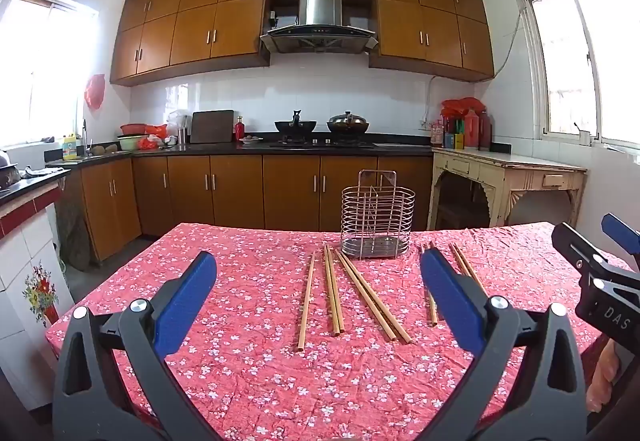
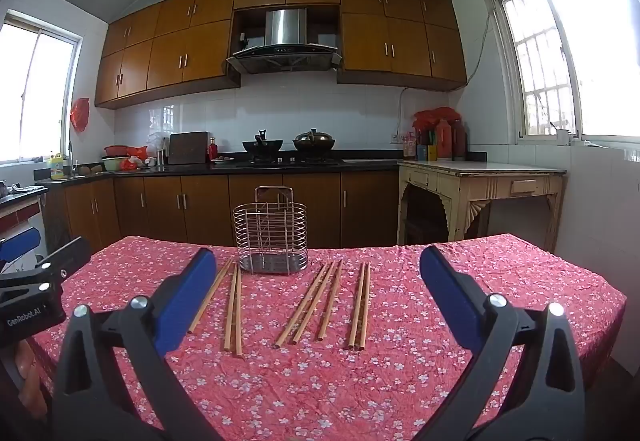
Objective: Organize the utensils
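Several wooden chopsticks (image 1: 334, 291) (image 2: 308, 303) lie in loose pairs on the red flowered tablecloth (image 1: 248, 369) (image 2: 420, 381). Behind them, near the far edge, stands an empty wire utensil holder (image 1: 377, 219) (image 2: 273, 231) with a metal base. My left gripper (image 1: 318, 285) hovers open over the near side of the table, nothing between its blue pads. My right gripper (image 2: 318, 281) is open too, level with the chopsticks and short of them. In the left wrist view the right gripper (image 1: 608, 273) shows at the right edge; in the right wrist view the left gripper (image 2: 36, 281) shows at the left edge.
Brown kitchen cabinets (image 1: 240, 189) and a black counter with two pots (image 1: 320, 125) run along the far wall. A cream side table (image 1: 508, 177) (image 2: 480, 181) stands at the right, under a window. A person's hand (image 1: 604, 377) shows low at the right.
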`<state>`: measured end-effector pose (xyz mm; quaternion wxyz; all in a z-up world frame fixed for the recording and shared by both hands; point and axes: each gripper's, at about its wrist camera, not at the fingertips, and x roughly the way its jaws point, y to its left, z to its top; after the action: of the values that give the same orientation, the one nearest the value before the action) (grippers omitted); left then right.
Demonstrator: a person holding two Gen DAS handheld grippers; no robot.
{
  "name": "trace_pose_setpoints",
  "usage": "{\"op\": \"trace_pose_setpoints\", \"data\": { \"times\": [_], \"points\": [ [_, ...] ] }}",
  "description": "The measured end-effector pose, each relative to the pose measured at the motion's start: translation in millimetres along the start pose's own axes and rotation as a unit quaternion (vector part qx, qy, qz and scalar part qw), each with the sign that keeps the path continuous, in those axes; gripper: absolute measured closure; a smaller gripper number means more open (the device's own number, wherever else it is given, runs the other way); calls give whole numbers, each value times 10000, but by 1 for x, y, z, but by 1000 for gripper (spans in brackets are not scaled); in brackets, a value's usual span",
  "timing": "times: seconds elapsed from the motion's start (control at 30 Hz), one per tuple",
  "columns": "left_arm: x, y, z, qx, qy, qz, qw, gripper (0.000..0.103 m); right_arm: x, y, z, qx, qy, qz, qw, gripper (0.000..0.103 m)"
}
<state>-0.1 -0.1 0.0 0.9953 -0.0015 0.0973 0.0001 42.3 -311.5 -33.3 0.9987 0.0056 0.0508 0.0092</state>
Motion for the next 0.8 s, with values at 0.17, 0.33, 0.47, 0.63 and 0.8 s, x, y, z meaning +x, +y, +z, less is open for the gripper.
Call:
{"op": "trace_pose_setpoints", "data": {
  "times": [0.17,0.33,0.47,0.63,0.8],
  "points": [
    [0,-1,0,2,0,10,10000,2,0,0,0,-1,6,-5,10000,4],
    [2,-3,1,6,14,19,10000,2,-1,1,0,0,10,-1,10000,4],
    [0,0,0,-15,-13,-7,10000,2,0,0,0,7,17,-2,10000,4],
    [0,0,0,-18,-13,-1,10000,2,0,0,0,6,21,-1,10000,4],
    [0,0,0,-18,-13,15,10000,2,0,0,1,23,25,-5,10000,4]
  ]
}}
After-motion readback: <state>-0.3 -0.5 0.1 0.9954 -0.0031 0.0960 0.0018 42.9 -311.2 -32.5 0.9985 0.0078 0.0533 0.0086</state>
